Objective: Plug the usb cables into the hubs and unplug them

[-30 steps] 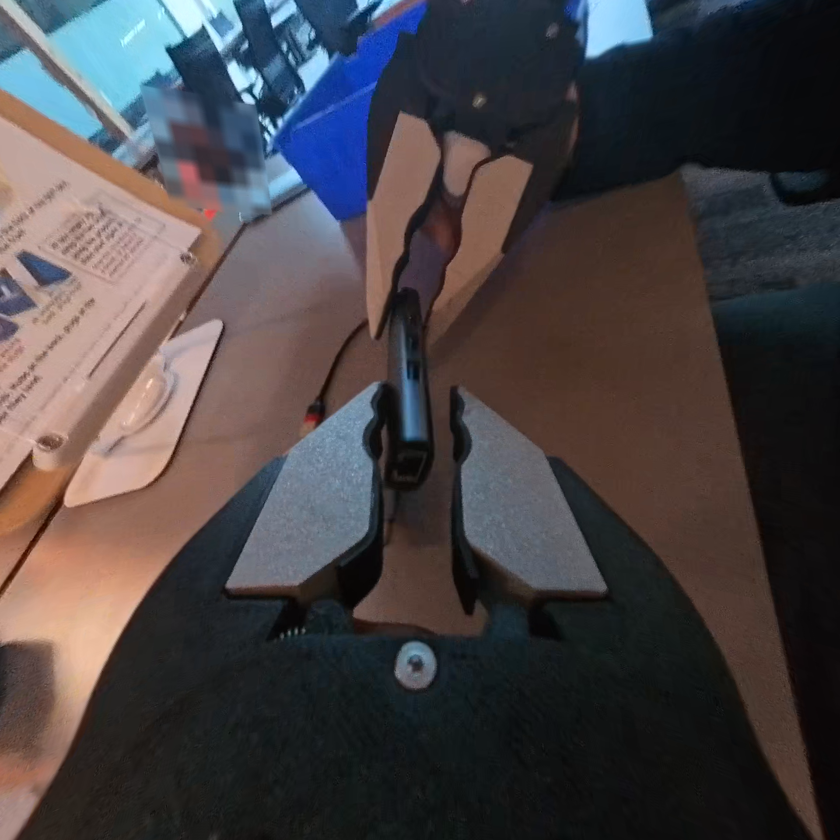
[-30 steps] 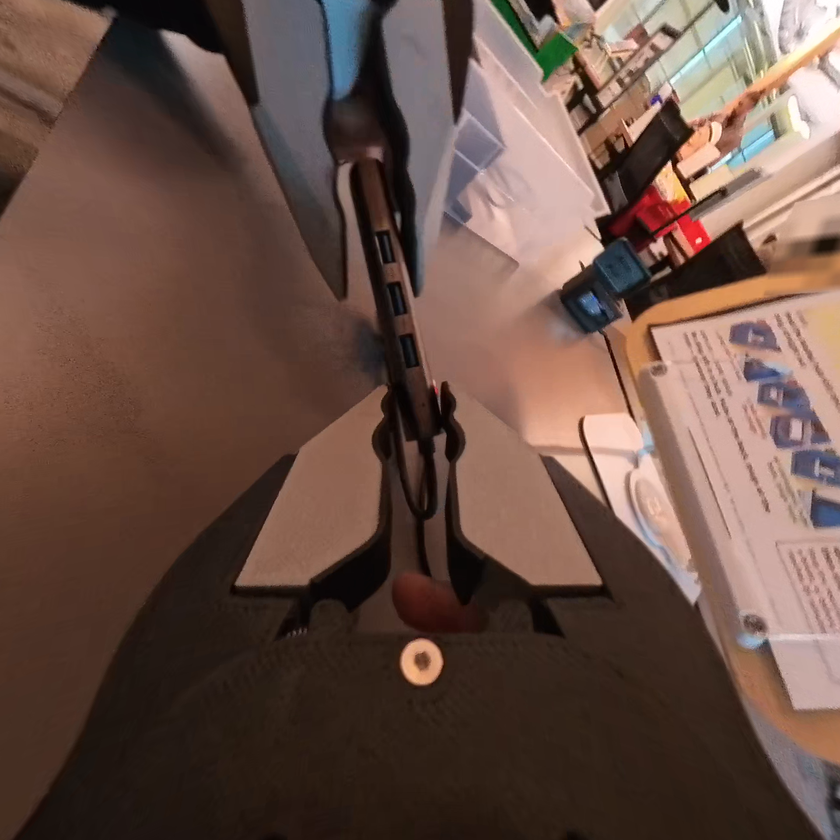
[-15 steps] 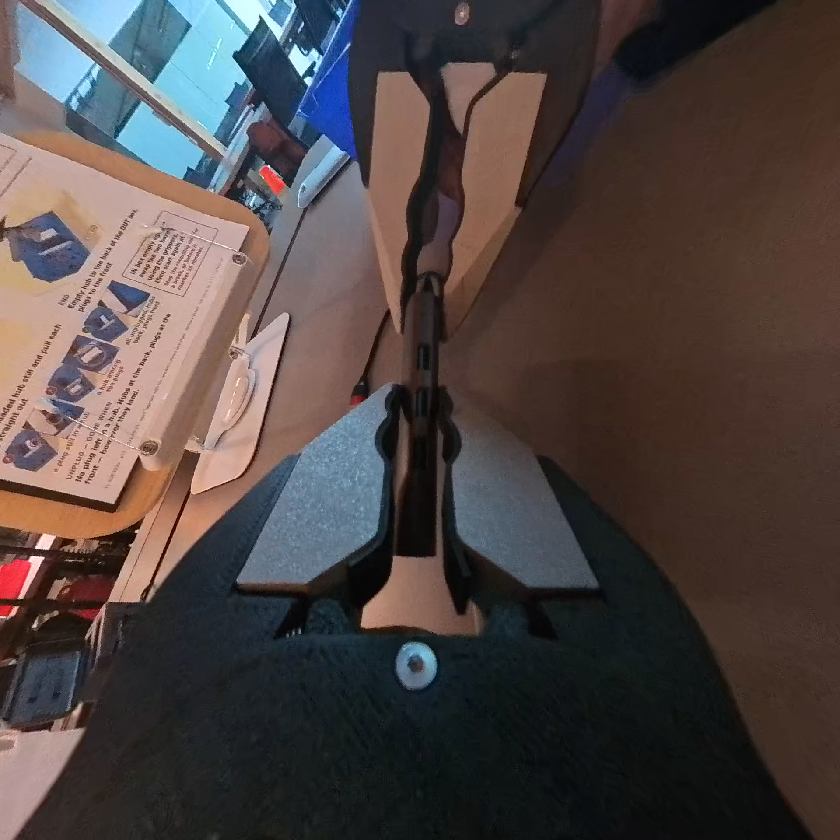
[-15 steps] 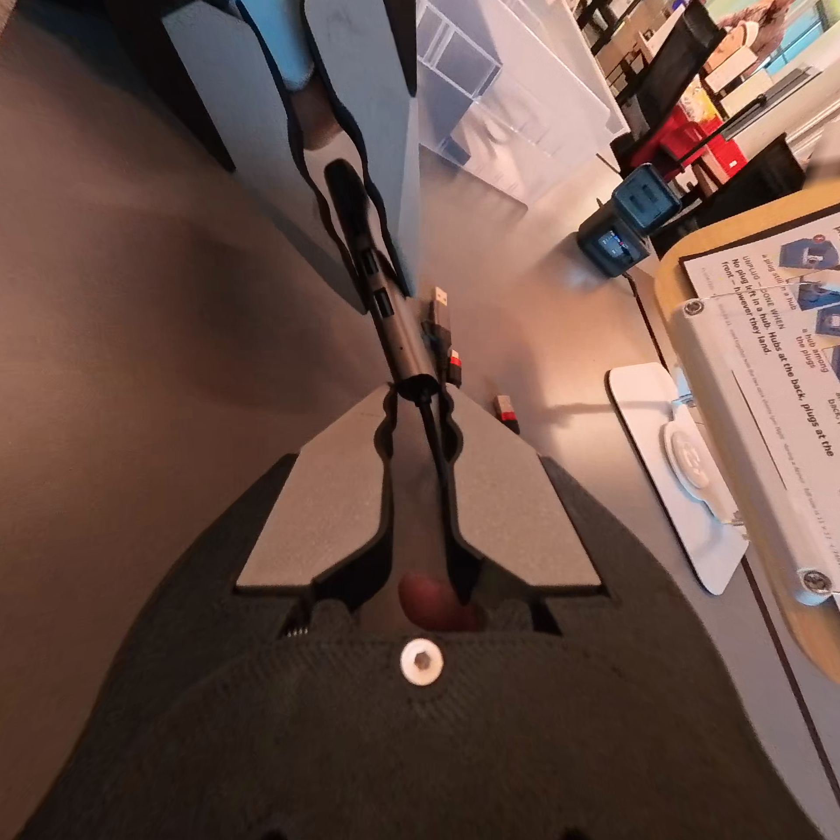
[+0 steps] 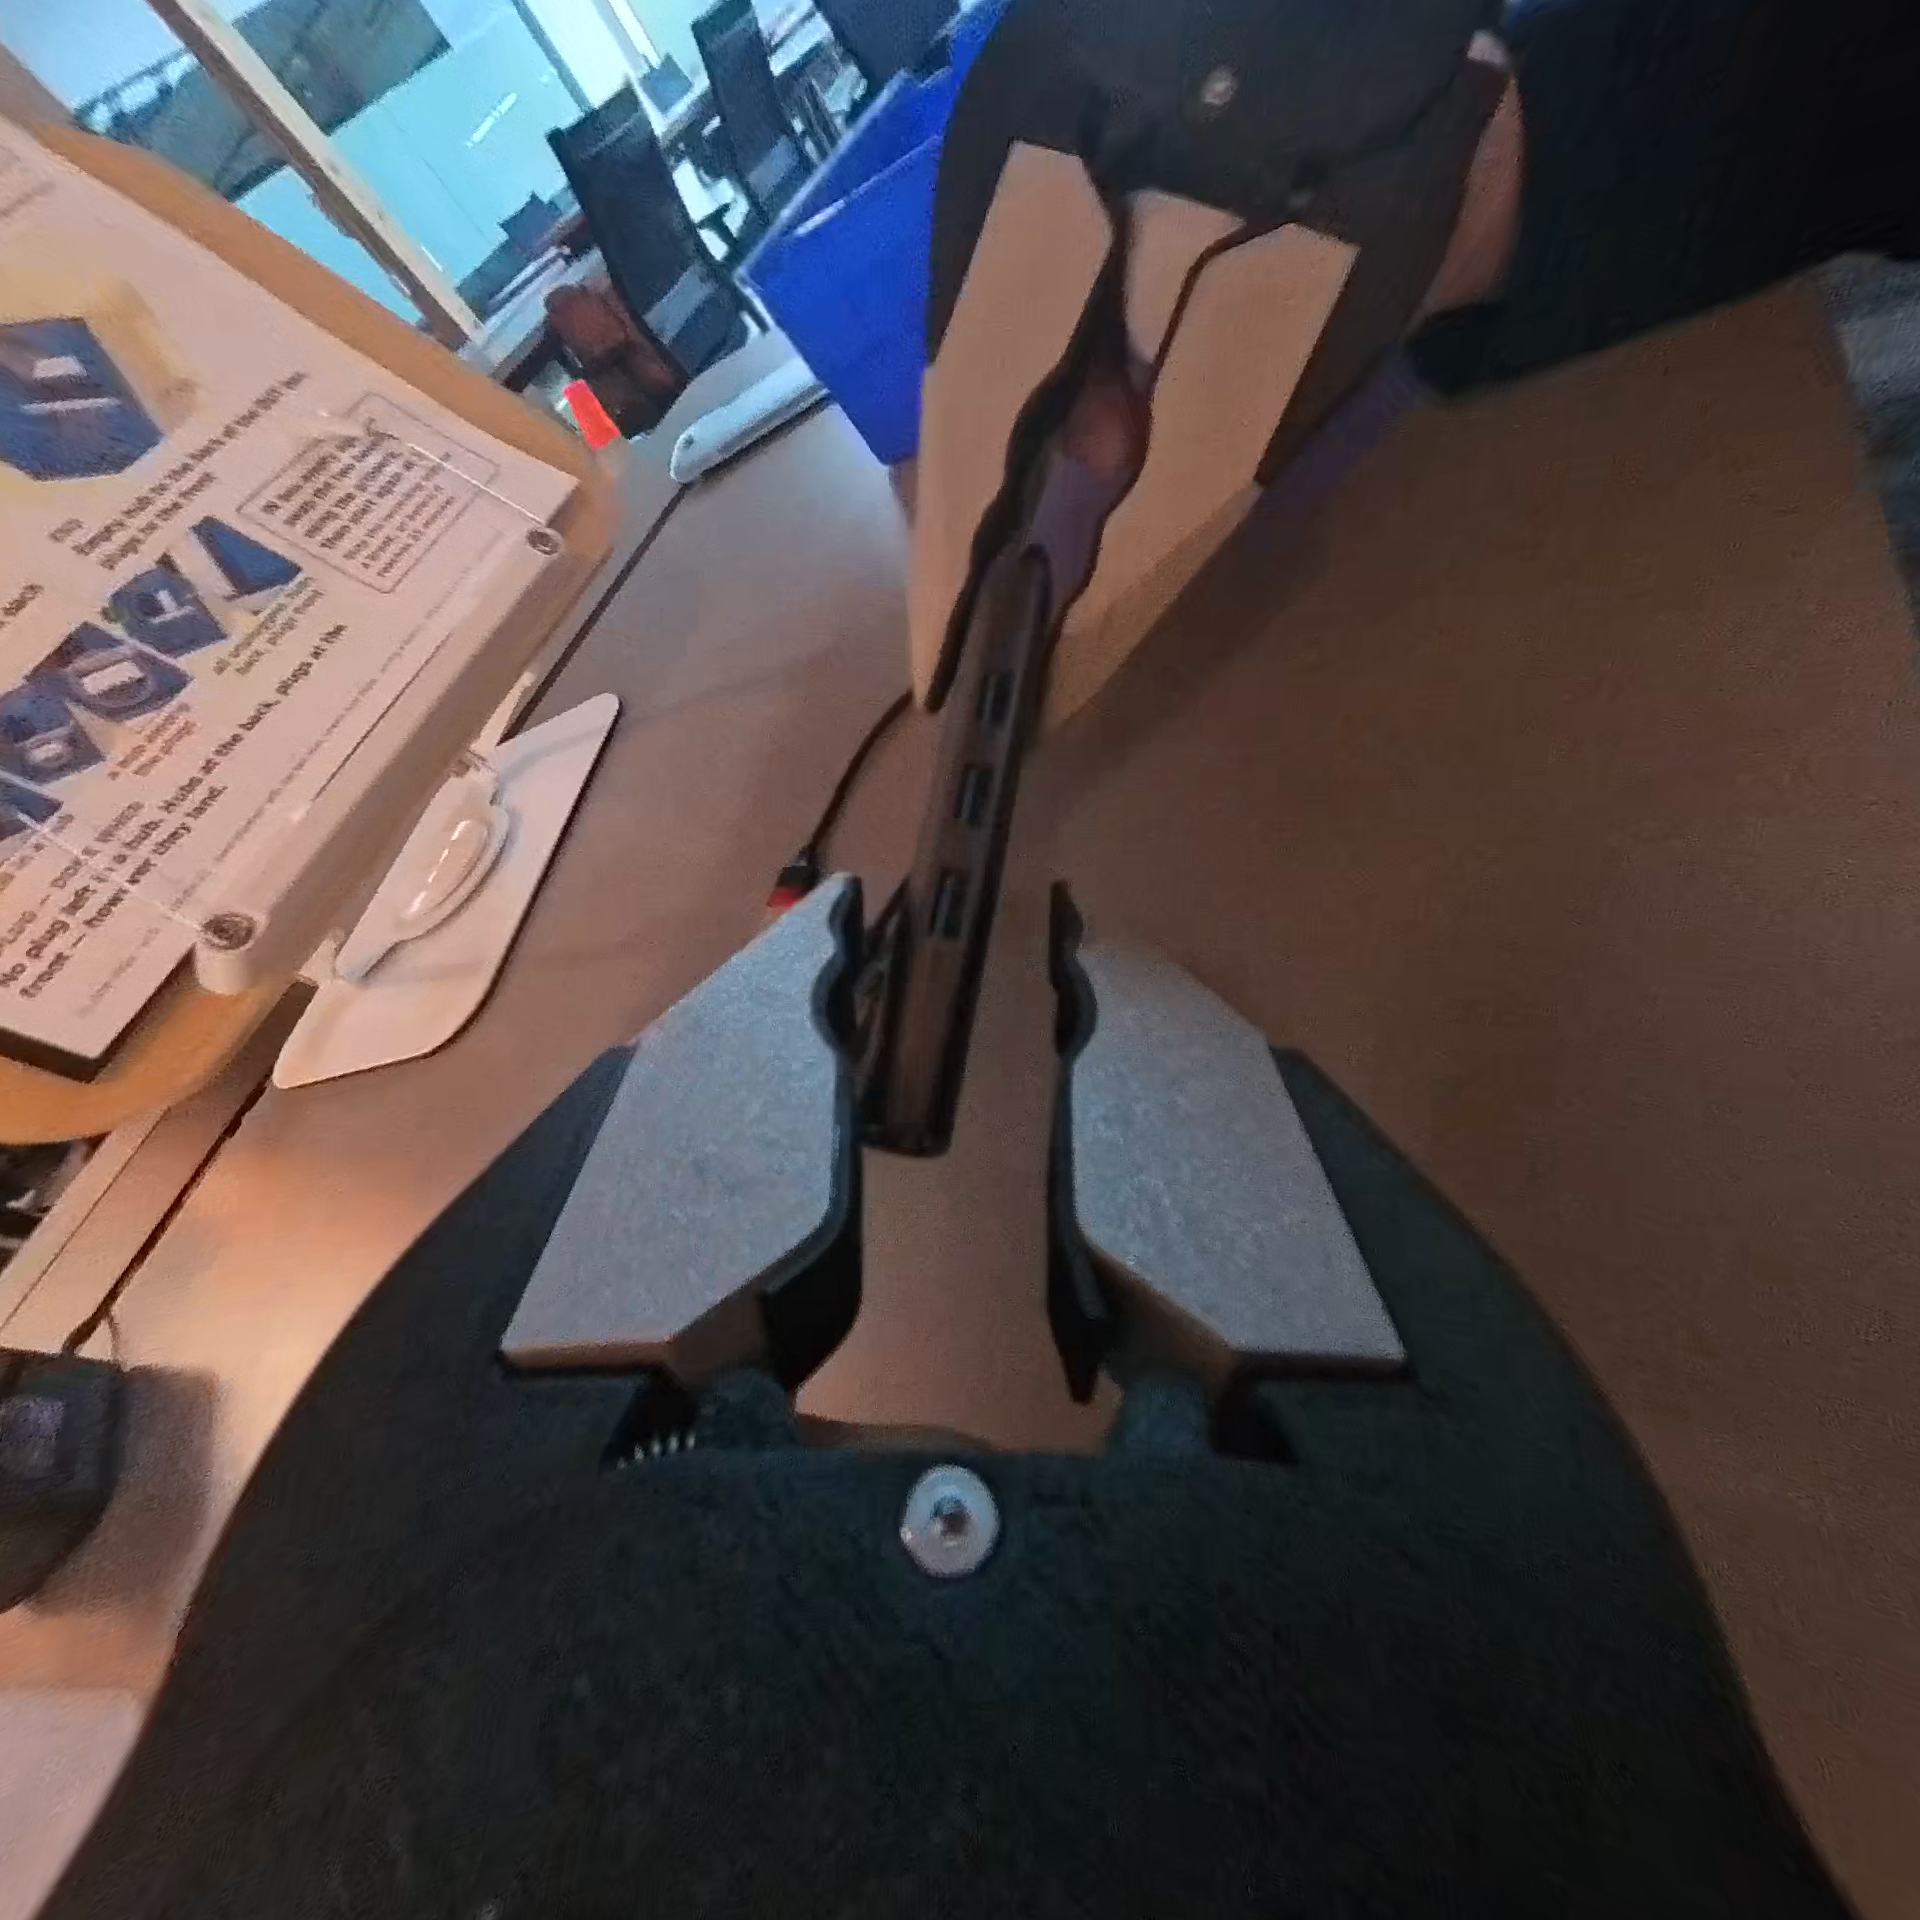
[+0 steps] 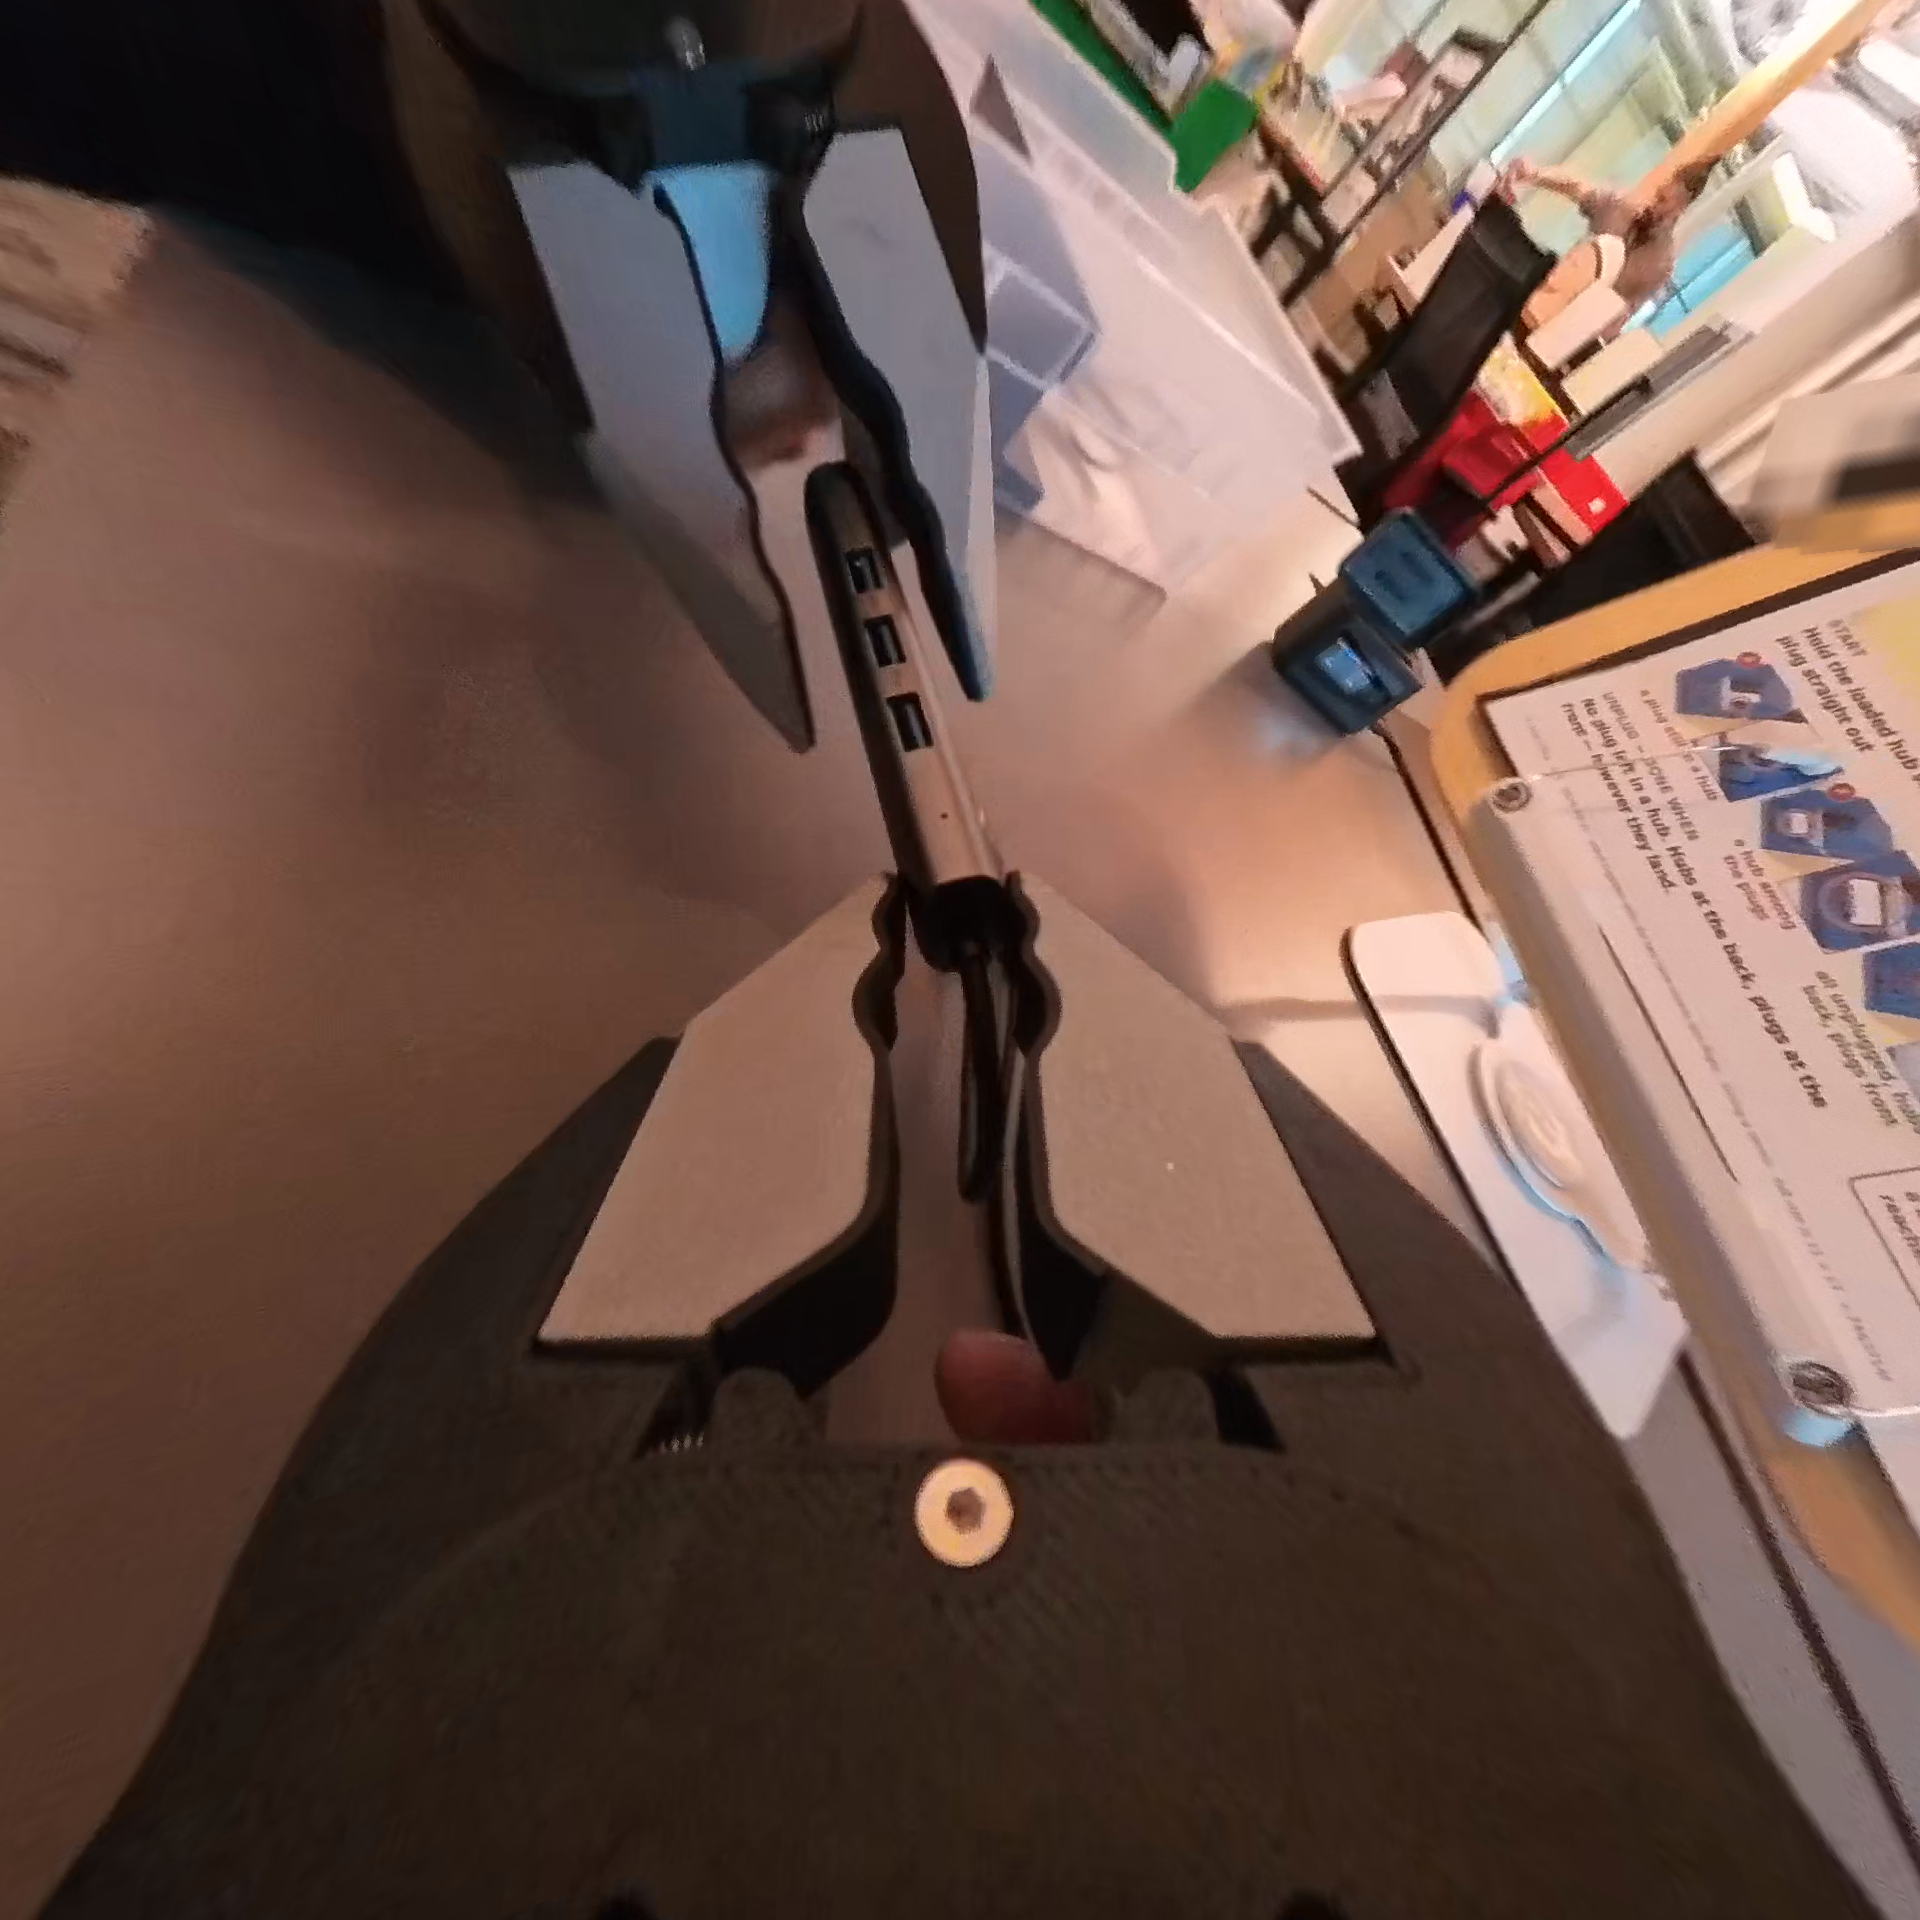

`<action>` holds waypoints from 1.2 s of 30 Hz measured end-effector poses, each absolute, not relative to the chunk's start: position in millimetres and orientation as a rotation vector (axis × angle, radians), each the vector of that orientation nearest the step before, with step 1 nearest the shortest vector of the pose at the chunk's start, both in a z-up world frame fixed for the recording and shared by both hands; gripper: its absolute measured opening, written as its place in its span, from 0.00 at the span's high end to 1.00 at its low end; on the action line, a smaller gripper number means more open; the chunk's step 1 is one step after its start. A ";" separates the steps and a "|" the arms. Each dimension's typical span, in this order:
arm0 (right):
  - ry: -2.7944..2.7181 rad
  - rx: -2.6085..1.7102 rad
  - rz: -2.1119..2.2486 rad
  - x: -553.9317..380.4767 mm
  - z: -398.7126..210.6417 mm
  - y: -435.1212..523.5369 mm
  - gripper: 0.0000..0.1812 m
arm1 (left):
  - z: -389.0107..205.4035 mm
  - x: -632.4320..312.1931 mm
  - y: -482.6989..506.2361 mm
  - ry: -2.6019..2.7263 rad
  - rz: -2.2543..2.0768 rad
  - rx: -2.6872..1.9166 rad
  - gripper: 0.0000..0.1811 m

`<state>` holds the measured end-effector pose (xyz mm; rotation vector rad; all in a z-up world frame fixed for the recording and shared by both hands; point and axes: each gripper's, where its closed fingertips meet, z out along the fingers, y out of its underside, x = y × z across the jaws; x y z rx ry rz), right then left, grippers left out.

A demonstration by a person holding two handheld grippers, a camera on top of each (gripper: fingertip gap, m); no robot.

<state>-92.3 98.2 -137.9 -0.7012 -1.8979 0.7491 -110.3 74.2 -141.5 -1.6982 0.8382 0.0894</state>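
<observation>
I had the R gripper (image 6: 951,914) pinched on the hub's (image 6: 904,748) cable end. Its long axis ran straight into my L gripper (image 5: 951,997), fingers apart, not clamped, around the hub's far end above the table (image 5: 1507,935).

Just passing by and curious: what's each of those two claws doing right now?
Left gripper: open, its fingers on either side of the hub with a gap on the right.
Right gripper: shut on the hub's cable end.
</observation>
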 end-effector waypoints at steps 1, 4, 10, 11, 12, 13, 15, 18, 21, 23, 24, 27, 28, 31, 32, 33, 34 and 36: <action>-1.895 -0.693 0.798 -89.7 -134.4 94.8 0.92 | -137.4 -110.3 72.8 0.825 0.067 -1.679 0.83; -1.895 -0.670 0.861 -87.1 -130.9 87.5 0.92 | -124.4 -100.6 65.0 0.815 -0.048 -1.608 0.88; -1.913 -0.658 0.905 -86.5 -134.8 81.7 0.92 | -128.1 -93.6 59.2 0.878 -0.046 -1.586 0.92; -1.909 -0.640 0.944 -85.0 -131.9 78.1 0.92 | -127.4 -93.1 59.3 0.872 -0.050 -1.585 0.92; -1.899 -0.624 0.987 -83.2 -127.6 74.3 0.92 | -126.3 -92.8 59.7 0.862 -0.054 -1.584 0.91; -1.890 -0.616 1.016 -82.0 -123.8 72.1 0.92 | -124.9 -92.2 59.7 0.856 -0.057 -1.576 0.89; -1.893 -0.606 1.025 -81.1 -123.3 70.7 0.92 | -121.9 -90.7 57.7 0.857 -0.072 -1.555 0.90; -1.891 -0.567 1.010 -80.7 -124.0 69.7 0.92 | -122.9 -89.9 56.4 0.864 -0.085 -1.559 0.91; -1.863 -0.476 1.001 -78.9 -119.1 67.4 0.93 | -120.7 -90.7 57.0 0.852 -0.091 -1.552 0.90; -1.859 -0.472 1.004 -78.3 -117.5 67.3 0.93 | -119.9 -93.4 57.8 0.843 -0.081 -1.550 0.89; -1.858 -0.472 1.009 -77.9 -116.8 67.2 0.93 | -119.8 -94.6 57.9 0.841 -0.074 -1.550 0.89; -1.871 -0.487 0.995 -79.0 -120.6 68.8 0.93 | -124.5 -93.8 56.4 0.882 -0.065 -1.565 0.91; -1.879 -0.515 0.976 -81.1 -124.5 72.0 0.92 | -127.4 -95.5 57.9 0.887 -0.038 -1.583 0.91; -1.903 -0.583 0.947 -83.7 -131.4 78.4 0.87 | -140.7 -104.2 65.5 0.928 0.136 -1.621 0.92; -1.899 -0.580 0.956 -83.0 -130.2 77.6 0.86 | -143.4 -107.7 67.9 0.933 0.190 -1.629 0.92; -1.896 -0.575 0.958 -82.7 -129.7 76.7 0.84 | -145.7 -110.8 69.8 0.936 0.228 -1.639 0.92; -1.900 -0.572 0.945 -83.4 -130.9 76.3 0.83 | -146.7 -112.8 71.0 0.940 0.256 -1.642 0.92; -1.911 -0.569 0.862 -88.6 -137.5 78.2 0.82 | -147.3 -111.9 71.5 0.952 0.283 -1.636 0.92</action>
